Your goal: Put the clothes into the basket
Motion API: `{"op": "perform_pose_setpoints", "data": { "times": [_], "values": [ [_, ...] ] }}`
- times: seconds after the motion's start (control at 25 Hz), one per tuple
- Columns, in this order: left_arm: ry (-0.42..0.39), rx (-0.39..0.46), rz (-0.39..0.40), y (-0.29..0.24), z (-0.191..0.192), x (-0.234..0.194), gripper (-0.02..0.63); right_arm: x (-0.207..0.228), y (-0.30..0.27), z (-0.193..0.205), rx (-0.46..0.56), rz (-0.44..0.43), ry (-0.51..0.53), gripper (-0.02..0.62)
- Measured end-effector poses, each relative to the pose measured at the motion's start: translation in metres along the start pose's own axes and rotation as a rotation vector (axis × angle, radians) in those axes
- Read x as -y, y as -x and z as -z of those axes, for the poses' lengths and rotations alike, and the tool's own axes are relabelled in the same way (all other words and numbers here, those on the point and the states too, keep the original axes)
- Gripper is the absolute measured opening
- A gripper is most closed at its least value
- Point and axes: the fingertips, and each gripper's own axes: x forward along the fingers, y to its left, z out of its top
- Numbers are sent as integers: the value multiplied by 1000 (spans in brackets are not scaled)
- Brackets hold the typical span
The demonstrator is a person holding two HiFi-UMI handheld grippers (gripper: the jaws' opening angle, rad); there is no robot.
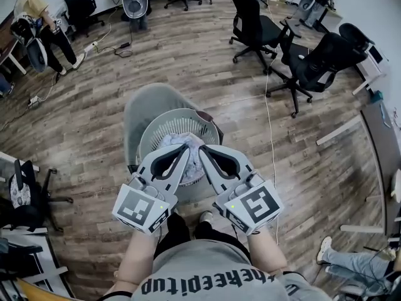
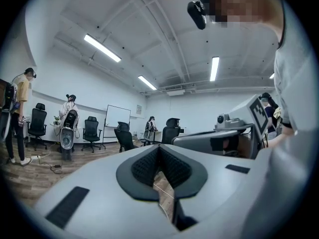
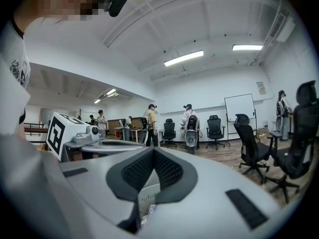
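A pale slatted laundry basket [image 1: 156,132] stands on the wood floor right in front of me. Light-coloured clothes [image 1: 173,139] lie bunched inside it. Both grippers are held side by side over the basket's near rim, pointing forward. The left gripper [image 1: 186,147] has its jaws closed tip to tip with nothing between them, as the left gripper view [image 2: 158,148] also shows. The right gripper [image 1: 202,148] is shut and empty too [image 3: 153,151]. Through the gap under its pads I see the basket's rim [image 3: 145,197] and a bit of cloth [image 3: 151,211].
A grey chair [image 1: 145,102] stands just behind the basket. Black office chairs [image 1: 255,25] [image 1: 322,60] are at the far right, and a thin cable [image 1: 269,121] runs across the floor. A person [image 1: 36,14] stands far left; someone's legs [image 1: 351,259] lie lower right.
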Motion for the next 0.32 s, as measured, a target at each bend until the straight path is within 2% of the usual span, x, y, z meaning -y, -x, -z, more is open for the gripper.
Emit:
{"op": "perform_pose_setpoints", "data": {
  "times": [0.32],
  "values": [
    [-4, -1, 1, 1, -1, 2, 14, -2, 1, -1, 5, -2, 2, 11]
  ]
}}
